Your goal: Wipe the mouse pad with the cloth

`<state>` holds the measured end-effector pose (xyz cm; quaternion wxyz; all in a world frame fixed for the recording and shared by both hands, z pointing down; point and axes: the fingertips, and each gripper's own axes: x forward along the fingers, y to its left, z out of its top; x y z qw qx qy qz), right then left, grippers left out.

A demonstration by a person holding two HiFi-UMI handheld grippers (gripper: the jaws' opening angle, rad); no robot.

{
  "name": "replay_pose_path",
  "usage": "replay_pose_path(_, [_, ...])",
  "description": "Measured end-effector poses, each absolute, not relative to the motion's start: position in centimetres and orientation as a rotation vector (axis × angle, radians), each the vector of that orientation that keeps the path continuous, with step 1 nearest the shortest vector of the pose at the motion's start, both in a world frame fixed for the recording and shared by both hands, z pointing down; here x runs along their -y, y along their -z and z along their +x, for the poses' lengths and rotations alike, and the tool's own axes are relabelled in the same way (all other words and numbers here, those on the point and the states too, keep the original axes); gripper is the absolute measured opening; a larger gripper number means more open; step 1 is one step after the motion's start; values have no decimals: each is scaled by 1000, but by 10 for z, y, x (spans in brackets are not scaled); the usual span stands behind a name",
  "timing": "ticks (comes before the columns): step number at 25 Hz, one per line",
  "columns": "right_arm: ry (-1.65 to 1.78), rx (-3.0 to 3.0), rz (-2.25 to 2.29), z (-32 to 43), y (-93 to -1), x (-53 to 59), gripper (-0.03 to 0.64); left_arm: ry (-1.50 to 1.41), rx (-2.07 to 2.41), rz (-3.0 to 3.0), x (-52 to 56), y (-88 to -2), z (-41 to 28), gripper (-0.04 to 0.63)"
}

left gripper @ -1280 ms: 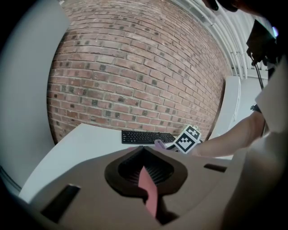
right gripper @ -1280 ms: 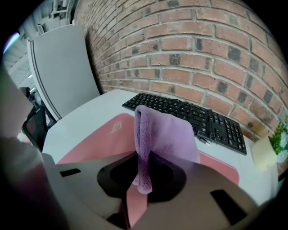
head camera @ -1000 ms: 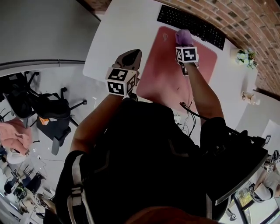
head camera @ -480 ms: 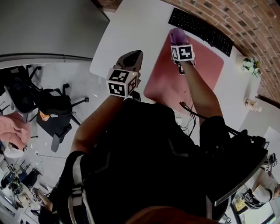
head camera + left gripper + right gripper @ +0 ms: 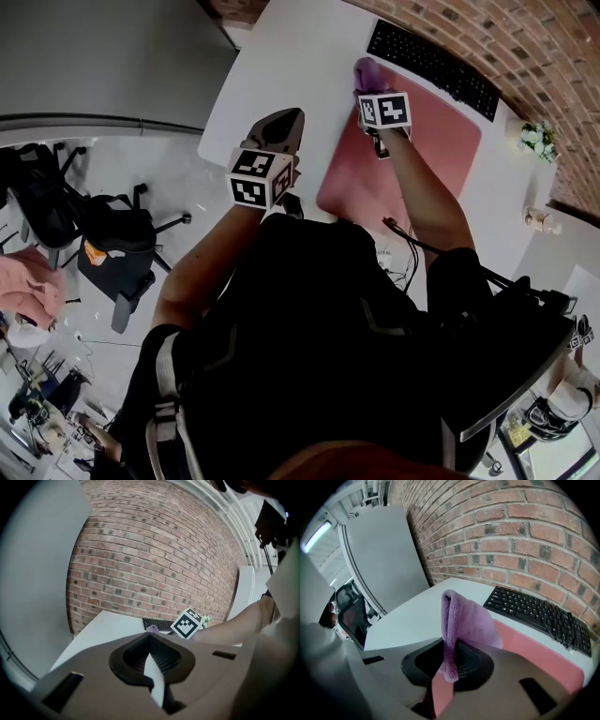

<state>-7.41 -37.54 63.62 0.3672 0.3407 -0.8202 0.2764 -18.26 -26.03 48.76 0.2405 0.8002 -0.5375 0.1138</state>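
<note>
We hold the right gripper (image 5: 369, 86) out over the far left corner of the pink mouse pad (image 5: 433, 141); its jaws are clamped on the purple cloth (image 5: 367, 70), and in the right gripper view the fold of cloth (image 5: 456, 620) stands up between the jaws of that gripper (image 5: 449, 666) and drapes forward over the pad (image 5: 543, 651). The cloth sits at the pad's corner, just beside the left end of the black keyboard (image 5: 433, 56); we cannot tell whether it presses on the pad's surface. The pad lies on the white table (image 5: 281, 66), with its long far edge along the keyboard (image 5: 539, 613).

We hold the left gripper (image 5: 284, 120) to the left of the pad, over the table's near edge; in the left gripper view its jaws (image 5: 150, 639) are together with nothing between them. A brick wall (image 5: 525, 33) runs behind the table; a small plant (image 5: 532, 124) stands at the table's right end; a dark office chair (image 5: 122, 246) stands on the floor to our left.
</note>
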Motion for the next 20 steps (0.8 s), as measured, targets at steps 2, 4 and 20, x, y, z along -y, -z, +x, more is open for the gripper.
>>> replay_pose_path(2, [-707,2117,904,-72,-628,375,58,-308,1460,2212,261,-485,-183,3])
replay_pose_path(4, [-707,2135,931,-70,-617,373,58,-306,1453,2233,260,-482,-184,3])
replay_pose_path(20, [-677,2392,1361,1,-463,331,58,-198,1198,2545,264,-433,-141,3])
